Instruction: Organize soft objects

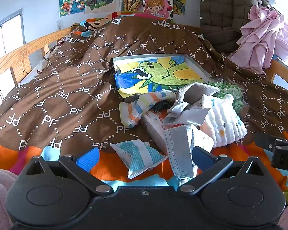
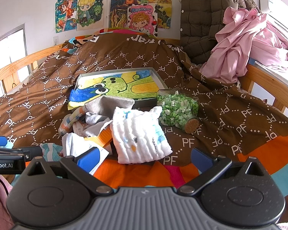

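Grippers, left (image 1: 144,160) and right (image 2: 144,158), hang wide open and empty at the near edge of the bed (image 2: 263,153), likely choosing. Mask (image 1: 180,151), sock (image 1: 136,107) and white cloth (image 2: 142,134) lie heaped just beyond, near the tray (image 2: 161,78).

One striped sock (image 1: 144,103), one white ridged cloth (image 2: 142,136), one face mask (image 1: 180,149), one tissue pack (image 1: 138,157), one grey cloth (image 2: 111,104), one corked jar (image 2: 177,109), one drawing tray (image 1: 159,72) and two hand-held grippers, wide apart.
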`<state>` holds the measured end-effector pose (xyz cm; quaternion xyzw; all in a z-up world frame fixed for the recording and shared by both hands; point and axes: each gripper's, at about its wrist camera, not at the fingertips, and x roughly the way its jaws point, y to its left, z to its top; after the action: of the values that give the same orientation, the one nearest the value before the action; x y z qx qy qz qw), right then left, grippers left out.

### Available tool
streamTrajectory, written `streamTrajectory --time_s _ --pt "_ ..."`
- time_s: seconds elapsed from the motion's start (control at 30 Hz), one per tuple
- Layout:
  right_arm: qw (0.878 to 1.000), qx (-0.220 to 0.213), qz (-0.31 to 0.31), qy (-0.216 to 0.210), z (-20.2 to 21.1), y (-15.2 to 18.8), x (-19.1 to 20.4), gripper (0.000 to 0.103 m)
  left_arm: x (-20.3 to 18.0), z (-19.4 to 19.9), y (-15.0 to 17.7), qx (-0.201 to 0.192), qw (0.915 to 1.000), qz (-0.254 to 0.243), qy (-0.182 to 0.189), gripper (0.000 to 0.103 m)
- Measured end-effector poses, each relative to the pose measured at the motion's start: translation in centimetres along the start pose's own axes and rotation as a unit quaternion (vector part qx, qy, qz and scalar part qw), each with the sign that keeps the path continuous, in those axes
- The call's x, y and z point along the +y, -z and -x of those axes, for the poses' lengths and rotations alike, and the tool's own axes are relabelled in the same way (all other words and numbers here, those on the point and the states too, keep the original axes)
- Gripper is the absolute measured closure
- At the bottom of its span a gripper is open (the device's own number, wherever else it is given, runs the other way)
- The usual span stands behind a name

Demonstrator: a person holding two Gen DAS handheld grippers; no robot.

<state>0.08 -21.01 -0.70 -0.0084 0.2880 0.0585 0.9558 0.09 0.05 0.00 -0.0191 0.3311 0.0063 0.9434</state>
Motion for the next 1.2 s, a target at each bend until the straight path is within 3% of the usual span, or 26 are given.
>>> streamTrajectory --time_s 0.23,0.43,0.6,0.7,0.83,1.1,1.2 --pt "1.0 0.002 -0.002 0.0 -0.1 -0.1 0.0 0.0 0.5 -0.5 0.7 0.005 1.0 0.0 0.0 0.001" --pt "0.998 0.025 -0.049 -0.037 -0.9 -0.8 -1.8 0.0 0.8 -1.8 -0.2 0.056 0.9981 0.005 0.025 0.001" --pt "0.992 0.053 -0.083 -0.081 -3.1 -2.3 -4.0 0.0 0.0 -2.9 -1.5 0.076 0.994 -0.057 0.055 0.001" --pt "0.991 0.066 -0.066 -0.095 -5.0 -3.0 -4.1 0.0 -0.4 -4.2 -2.4 0.095 0.9878 -0.087 0.087 0.001" --pt "0.99 0.084 -0.051 -0.101 -8.2 -3.6 -4.1 0.0 -0.9 -6.7 -3.0 0.123 0.9801 -0.086 0.13 0.001" --pt "0.988 0.096 -0.023 -0.118 -12.8 -4.0 -4.3 0.0 -1.3 -10.9 -2.6 0.169 0.9746 -0.047 0.139 0.005" --pt "0.988 0.102 0.0 -0.118 -14.0 -3.8 -3.5 0.0 -1.2 -11.1 -2.6 0.164 0.9753 -0.044 0.142 0.008"
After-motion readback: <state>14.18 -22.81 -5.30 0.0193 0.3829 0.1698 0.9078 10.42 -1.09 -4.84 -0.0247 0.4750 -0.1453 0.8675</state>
